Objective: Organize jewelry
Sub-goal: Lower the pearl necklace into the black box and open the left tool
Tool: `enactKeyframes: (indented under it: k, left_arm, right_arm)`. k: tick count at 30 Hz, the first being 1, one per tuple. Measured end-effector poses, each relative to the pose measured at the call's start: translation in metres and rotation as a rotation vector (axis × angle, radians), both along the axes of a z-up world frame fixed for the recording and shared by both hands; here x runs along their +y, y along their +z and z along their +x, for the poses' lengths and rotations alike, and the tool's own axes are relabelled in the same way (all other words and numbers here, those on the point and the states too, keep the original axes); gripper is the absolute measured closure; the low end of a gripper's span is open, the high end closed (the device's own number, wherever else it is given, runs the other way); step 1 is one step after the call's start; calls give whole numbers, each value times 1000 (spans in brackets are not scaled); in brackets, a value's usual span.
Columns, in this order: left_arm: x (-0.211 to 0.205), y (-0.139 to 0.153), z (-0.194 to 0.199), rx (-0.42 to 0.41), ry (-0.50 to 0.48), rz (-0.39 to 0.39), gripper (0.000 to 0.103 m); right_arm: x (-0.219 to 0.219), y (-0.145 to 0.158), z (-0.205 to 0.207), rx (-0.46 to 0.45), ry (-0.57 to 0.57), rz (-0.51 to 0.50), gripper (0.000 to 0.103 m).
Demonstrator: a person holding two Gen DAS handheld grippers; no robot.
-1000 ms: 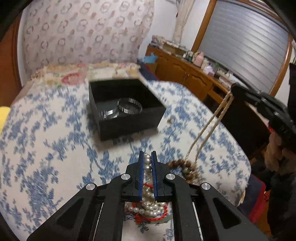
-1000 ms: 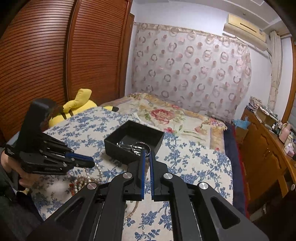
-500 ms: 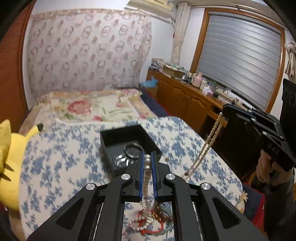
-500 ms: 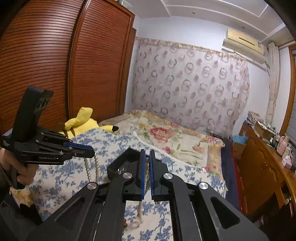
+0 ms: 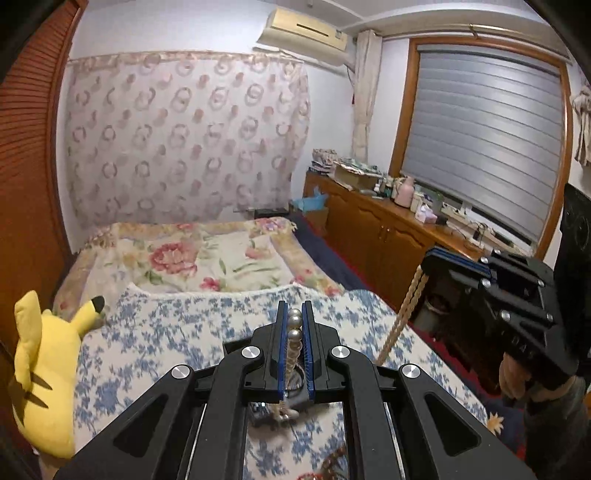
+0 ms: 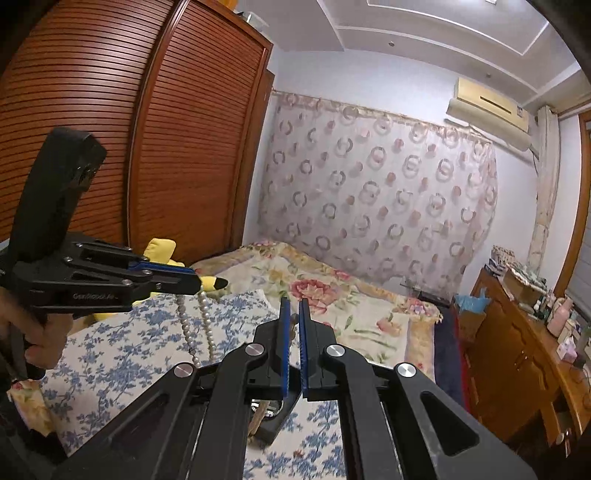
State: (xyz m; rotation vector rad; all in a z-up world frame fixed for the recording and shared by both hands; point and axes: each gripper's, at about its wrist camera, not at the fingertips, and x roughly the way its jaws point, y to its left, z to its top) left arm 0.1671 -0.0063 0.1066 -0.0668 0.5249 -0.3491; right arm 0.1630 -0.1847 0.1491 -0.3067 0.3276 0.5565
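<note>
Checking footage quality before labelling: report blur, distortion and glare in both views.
Left wrist: fisheye bends the window frame; the bedspread looks motion-smeared, while the pearls in the left gripper stay sharp. Right wrist: wardrobe edges bow and the corners go dark; no strong glare in either.

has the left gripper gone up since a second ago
Yes. The left gripper, shut on the pearl necklace, has risen: in its own view the black box on the blue floral blanket dropped beneath its fingers, and the air conditioner came into view.
</note>
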Motion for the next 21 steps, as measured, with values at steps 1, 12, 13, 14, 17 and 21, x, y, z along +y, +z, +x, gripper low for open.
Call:
enactKeyframes:
  k: [1, 12, 13, 14, 17, 21]
  left_arm:
    - [0, 3, 5, -3, 0, 0, 97]
    - [2, 17, 58, 0, -3, -1, 97]
    - [3, 17, 64, 3, -4, -3, 97]
    - [4, 17, 68, 6, -3, -2, 97]
    - [7, 14, 81, 13, -1, 3, 96]
    - [8, -2, 98, 51, -2, 13, 96]
  right_arm:
    - [2, 1, 4, -2, 7, -2, 98]
    - [17, 0, 54, 5, 29, -22, 98]
    - [18, -1, 59, 10, 32, -20, 98]
    - [21, -2, 64, 15, 34, -19, 98]
    - [27, -10, 81, 27, 37, -30, 98]
    - [32, -24, 99, 49, 35, -31, 98]
